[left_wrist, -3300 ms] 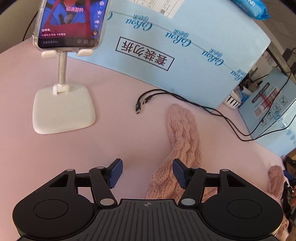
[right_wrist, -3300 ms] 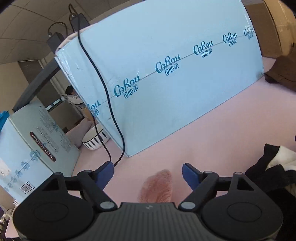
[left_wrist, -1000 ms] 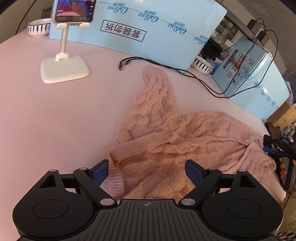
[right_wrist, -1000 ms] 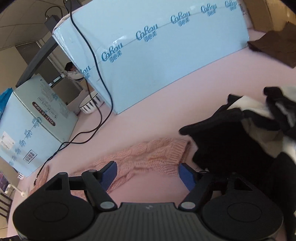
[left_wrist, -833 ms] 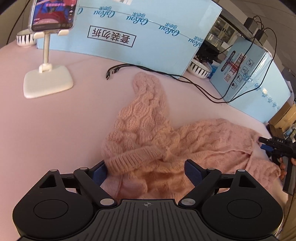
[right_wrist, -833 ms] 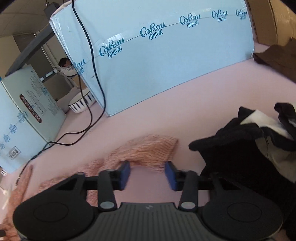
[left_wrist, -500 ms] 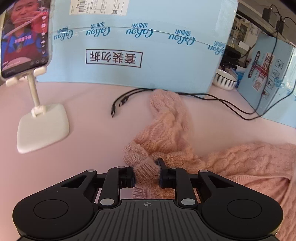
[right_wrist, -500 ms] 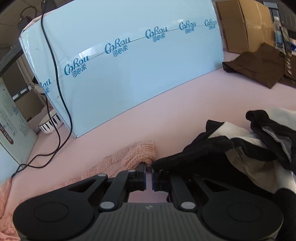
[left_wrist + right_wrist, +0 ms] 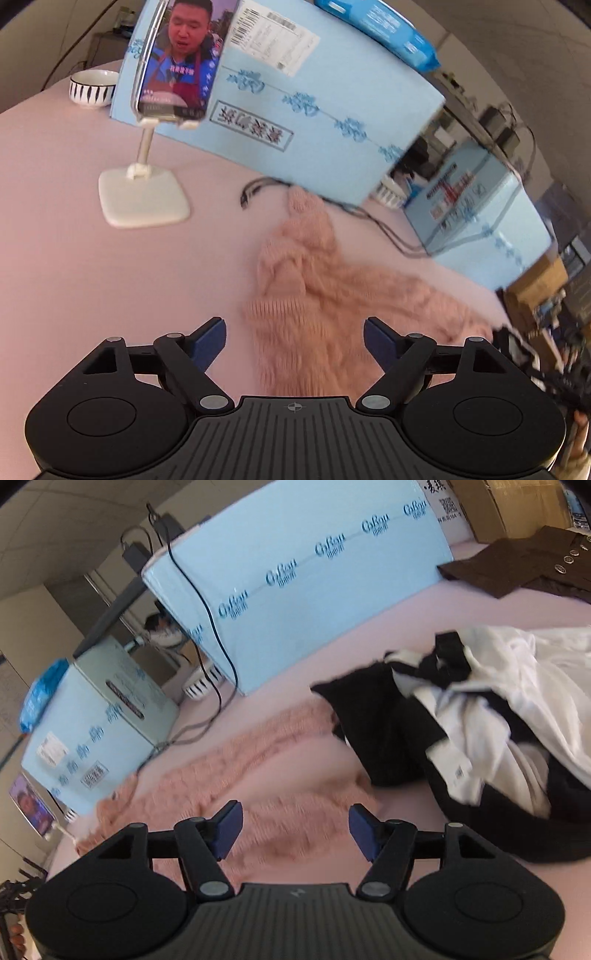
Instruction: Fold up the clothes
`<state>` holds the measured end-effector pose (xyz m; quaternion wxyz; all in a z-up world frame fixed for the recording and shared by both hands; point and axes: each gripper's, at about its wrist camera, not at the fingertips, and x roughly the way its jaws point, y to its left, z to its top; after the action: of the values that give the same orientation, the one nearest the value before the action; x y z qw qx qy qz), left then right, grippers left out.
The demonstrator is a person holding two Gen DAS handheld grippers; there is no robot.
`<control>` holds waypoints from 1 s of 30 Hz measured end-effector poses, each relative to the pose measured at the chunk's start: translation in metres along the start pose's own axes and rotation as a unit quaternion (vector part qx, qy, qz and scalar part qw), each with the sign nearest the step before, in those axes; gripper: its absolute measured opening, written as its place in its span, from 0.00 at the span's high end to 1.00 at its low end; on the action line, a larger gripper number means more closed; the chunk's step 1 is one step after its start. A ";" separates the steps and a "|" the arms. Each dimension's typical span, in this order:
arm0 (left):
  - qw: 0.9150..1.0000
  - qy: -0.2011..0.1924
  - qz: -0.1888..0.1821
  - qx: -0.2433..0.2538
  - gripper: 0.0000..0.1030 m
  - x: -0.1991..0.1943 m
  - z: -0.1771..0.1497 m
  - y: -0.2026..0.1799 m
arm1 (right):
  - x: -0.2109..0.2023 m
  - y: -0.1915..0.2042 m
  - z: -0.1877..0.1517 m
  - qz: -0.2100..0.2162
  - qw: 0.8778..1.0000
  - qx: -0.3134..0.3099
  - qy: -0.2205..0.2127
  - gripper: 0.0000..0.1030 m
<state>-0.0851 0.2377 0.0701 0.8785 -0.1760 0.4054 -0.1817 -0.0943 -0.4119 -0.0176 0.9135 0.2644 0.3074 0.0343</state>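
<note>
The pink cable-knit sweater lies spread across the pink worktop, one sleeve reaching up toward the big light-blue carton and the black cable, its body running off to the right. It is laid out flat and wide, most likely so that hems and sleeves can be found and squared before the first fold.

The left gripper hangs just above the near ribbed edge with its blue pads well apart and opening; knit shows between them, but neither pad presses on it. From the right wrist view the sweater stretches away toward the left, its far end lying against a heap of black and white clothes. The right gripper is likewise opening over the fabric, pads clear of it, nothing held. A brown garment sits further back, probably waiting its turn.

Half a second ago both grippers were pinched on the knit: the left on a bunched cuff, the right on the sleeve end beside the black cloth. Now both have let go and drawn back, and the cloth they held lies flatter. The phone on its white stand stands further from the left gripper than it did then.
</note>
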 end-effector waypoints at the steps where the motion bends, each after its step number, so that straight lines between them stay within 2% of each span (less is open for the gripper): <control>1: 1.000 0.017 -0.008 0.011 0.19 0.000 -0.012 -0.008 | 0.005 0.002 -0.004 -0.008 1.000 -0.003 -0.004 0.36; 3: 0.998 0.051 -0.015 0.019 0.19 0.013 -0.033 -0.026 | 0.015 0.007 -0.007 -0.017 0.999 -0.009 -0.027 0.39; 4: 0.998 0.059 -0.016 0.019 0.19 0.019 -0.036 -0.030 | 0.022 0.010 -0.005 -0.020 0.999 -0.010 -0.042 0.45; 5: 0.997 0.072 -0.017 0.020 0.21 0.029 -0.039 -0.034 | 0.030 0.011 -0.002 -0.025 0.998 -0.009 -0.051 0.75; 6: 0.996 0.085 -0.019 0.019 0.26 0.039 -0.042 -0.036 | 0.036 0.010 -0.002 -0.032 0.998 0.003 -0.056 0.95; 7: 0.997 0.073 -0.006 0.036 0.32 0.046 -0.047 -0.042 | 0.042 0.007 -0.003 -0.040 0.997 0.018 -0.060 0.95; 8: 0.996 0.069 0.007 0.050 0.56 0.046 -0.049 -0.045 | 0.044 0.006 -0.004 -0.042 0.996 0.042 -0.070 0.95; 9: 0.996 0.066 0.020 0.063 0.76 0.044 -0.050 -0.049 | 0.041 0.009 -0.006 -0.045 0.994 0.049 -0.083 0.95; 11: 0.997 0.072 -0.023 0.011 0.84 0.036 -0.047 -0.032 | 0.036 0.016 -0.010 -0.064 0.991 0.021 -0.116 0.94; 12: 0.998 0.063 -0.028 -0.012 0.86 0.032 -0.045 -0.023 | 0.037 0.016 -0.011 -0.083 0.990 0.008 -0.116 0.92; 13: 0.998 0.054 -0.023 -0.020 0.86 0.030 -0.043 -0.018 | 0.039 0.011 -0.012 -0.082 0.990 0.011 -0.110 0.92; 14: 0.999 0.028 -0.002 -0.032 0.85 0.025 -0.037 -0.007 | 0.040 0.005 -0.013 -0.075 0.992 0.017 -0.104 0.91; 16: 0.998 -0.001 0.009 -0.064 0.75 0.011 -0.036 0.010 | 0.034 0.001 -0.013 -0.058 0.993 0.022 -0.097 0.77; 17: 0.997 0.000 0.010 -0.071 0.52 0.003 -0.036 0.013 | 0.027 0.001 -0.015 -0.050 0.994 0.027 -0.098 0.56; 18: 0.997 0.003 0.010 -0.076 0.22 -0.005 -0.036 0.014 | 0.020 0.002 -0.019 -0.040 0.993 0.027 -0.104 0.37; 19: 0.998 0.008 0.000 -0.064 0.16 -0.012 -0.038 0.011 | 0.015 0.003 -0.023 -0.033 0.993 0.021 -0.108 0.35; 22: 0.999 0.027 -0.028 -0.009 0.12 -0.031 -0.045 -0.009 | 0.005 0.006 -0.032 -0.018 0.993 0.002 -0.115 0.36; 25: 0.996 0.070 -0.021 0.050 0.11 -0.032 -0.060 -0.043 | 0.007 0.006 -0.038 -0.006 0.994 0.010 -0.107 0.36; 28: 0.985 0.138 -0.013 0.104 0.11 -0.006 -0.087 -0.078 | 0.009 0.009 -0.046 -0.002 0.993 0.008 -0.117 0.36; 30: 0.982 0.145 0.005 0.124 0.11 0.008 -0.098 -0.089 | 0.010 0.012 -0.048 -0.007 0.993 -0.001 -0.121 0.35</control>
<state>-0.1725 0.1405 0.0459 0.8261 -0.0357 0.5038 -0.2497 -0.1126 -0.3771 -0.0488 0.9445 0.2634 0.1965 -0.0037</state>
